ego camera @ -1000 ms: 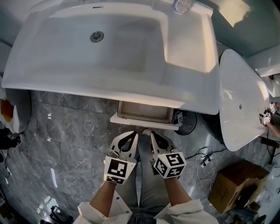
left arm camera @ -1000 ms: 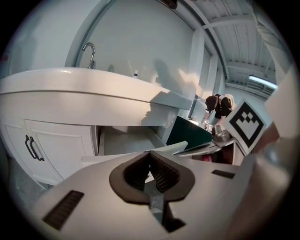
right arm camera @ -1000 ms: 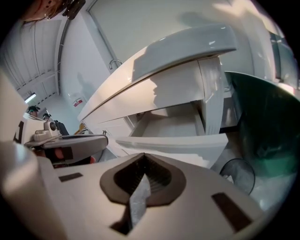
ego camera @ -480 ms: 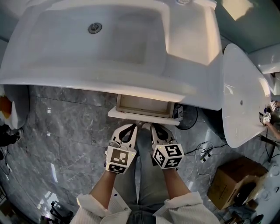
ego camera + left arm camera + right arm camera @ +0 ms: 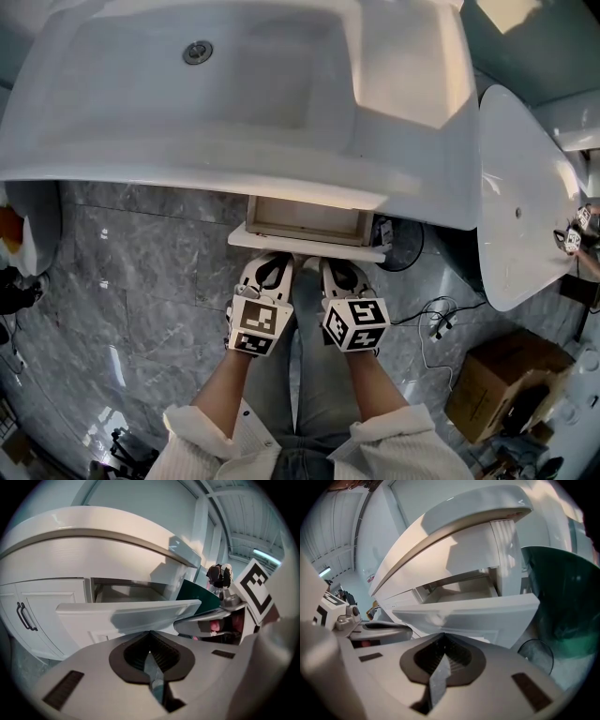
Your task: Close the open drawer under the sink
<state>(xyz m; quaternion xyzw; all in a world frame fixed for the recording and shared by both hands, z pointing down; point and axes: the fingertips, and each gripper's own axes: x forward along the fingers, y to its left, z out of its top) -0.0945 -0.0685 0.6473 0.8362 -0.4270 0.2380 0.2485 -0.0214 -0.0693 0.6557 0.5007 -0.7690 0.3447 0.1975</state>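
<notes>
Under the white sink (image 5: 234, 150) the drawer (image 5: 306, 221) stands partly pulled out, its pale inside showing. My left gripper (image 5: 273, 259) and right gripper (image 5: 327, 262) sit side by side, both shut and empty, with their tips at the drawer's white front panel (image 5: 305, 245). In the left gripper view the shut left gripper (image 5: 150, 633) meets the lower edge of the drawer front (image 5: 126, 613). The right gripper view has the shut right gripper (image 5: 443, 635) just under the drawer front (image 5: 473, 613).
A cabinet door with a dark handle (image 5: 24, 616) is left of the drawer. A dark green bin (image 5: 562, 597) stands to its right. A white oval basin (image 5: 516, 206), a cardboard box (image 5: 497, 386) and cables (image 5: 433, 328) lie on the grey marble floor (image 5: 141, 281).
Both grippers have moved forward together, from a short gap below the drawer front to right against it. The drawer looks about as far out as before.
</notes>
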